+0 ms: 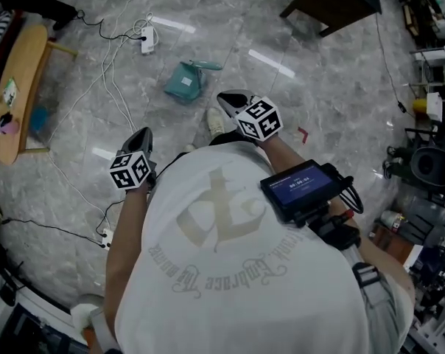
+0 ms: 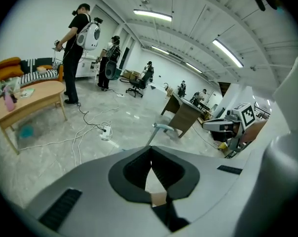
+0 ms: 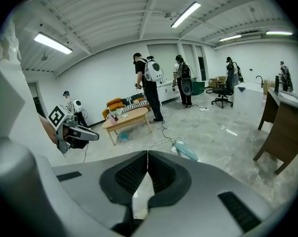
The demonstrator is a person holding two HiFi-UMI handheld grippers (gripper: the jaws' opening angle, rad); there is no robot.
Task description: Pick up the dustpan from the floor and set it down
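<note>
A teal dustpan [image 1: 184, 83] lies on the grey marble floor ahead of me, its long handle [image 1: 208, 66] pointing right. Only that handle shows past the jaws in the left gripper view [image 2: 161, 128] and in the right gripper view [image 3: 185, 152]. My left gripper [image 1: 143, 137] hangs above the floor, below and left of the dustpan, shut and empty. Nearer the pan, just to its lower right, my right gripper [image 1: 232, 99] is shut with nothing in it. In each gripper view the jaw tips meet, left gripper [image 2: 150, 149] and right gripper [image 3: 147, 153]. Neither gripper touches the dustpan.
White cables and a power strip [image 1: 146, 41] run across the floor left of the dustpan. A wooden coffee table [image 1: 16, 87] stands at the left, a dark desk [image 1: 333, 2] at the top right, equipment [image 1: 429, 161] along the right. Several people [image 3: 149, 85] stand farther off.
</note>
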